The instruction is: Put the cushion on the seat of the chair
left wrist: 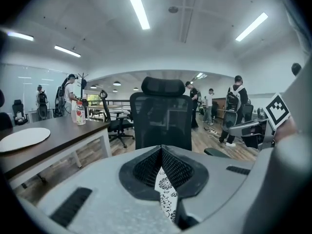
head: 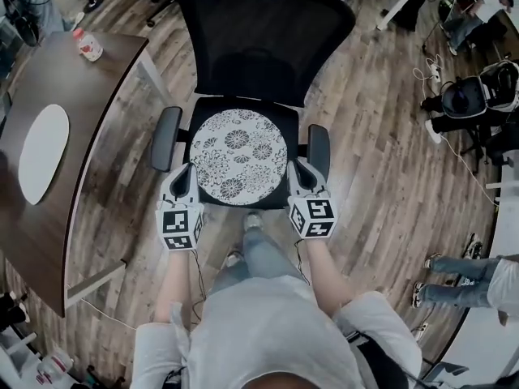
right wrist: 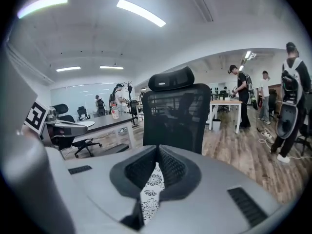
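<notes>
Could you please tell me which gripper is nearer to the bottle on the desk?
Left. The left gripper holds the cushion by its edge toward the bottle; the right gripper holds the opposite edge, across the cushion from it.

We can read no words or numbers anywhere. The bottle on the desk has a red label too small to read. The left gripper and right gripper bear only black-and-white square markers.

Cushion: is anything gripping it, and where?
Both claws hold the cushion: left claw shut on its left edge, right claw shut on its right edge.
</notes>
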The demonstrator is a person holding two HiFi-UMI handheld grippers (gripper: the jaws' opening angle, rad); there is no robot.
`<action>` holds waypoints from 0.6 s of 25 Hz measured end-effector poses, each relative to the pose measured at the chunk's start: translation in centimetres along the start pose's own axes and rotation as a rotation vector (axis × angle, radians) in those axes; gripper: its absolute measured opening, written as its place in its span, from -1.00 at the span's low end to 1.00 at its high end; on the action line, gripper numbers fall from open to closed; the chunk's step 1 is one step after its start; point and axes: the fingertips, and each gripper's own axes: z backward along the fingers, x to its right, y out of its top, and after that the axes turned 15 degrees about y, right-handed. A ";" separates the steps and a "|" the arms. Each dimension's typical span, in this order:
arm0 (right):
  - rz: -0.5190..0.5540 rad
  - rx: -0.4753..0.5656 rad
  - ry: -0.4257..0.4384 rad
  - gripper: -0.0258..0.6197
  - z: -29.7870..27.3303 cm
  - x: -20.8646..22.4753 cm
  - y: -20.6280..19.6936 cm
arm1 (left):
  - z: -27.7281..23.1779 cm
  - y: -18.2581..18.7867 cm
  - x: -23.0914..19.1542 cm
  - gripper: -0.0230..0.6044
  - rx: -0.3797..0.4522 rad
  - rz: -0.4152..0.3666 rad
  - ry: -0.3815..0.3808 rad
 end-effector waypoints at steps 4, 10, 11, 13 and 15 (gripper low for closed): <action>0.033 0.037 -0.004 -0.86 1.9 -1.2 1.9 | 1.7 1.8 -0.2 -0.89 0.034 0.014 -0.011; 0.090 0.077 -0.017 -0.86 4.8 -3.0 4.2 | 4.3 4.2 -0.2 -0.89 0.087 0.030 -0.004; 0.099 0.085 -0.021 -0.86 5.3 -3.2 4.6 | 4.8 4.7 -0.2 -0.89 0.098 0.033 -0.003; 0.114 0.104 -0.029 -0.86 6.2 -3.7 5.5 | 5.7 5.6 -0.2 -0.89 0.120 0.041 -0.002; 0.129 0.125 -0.035 -0.86 7.0 -4.0 6.5 | 6.6 6.6 -0.1 -0.89 0.143 0.050 -0.001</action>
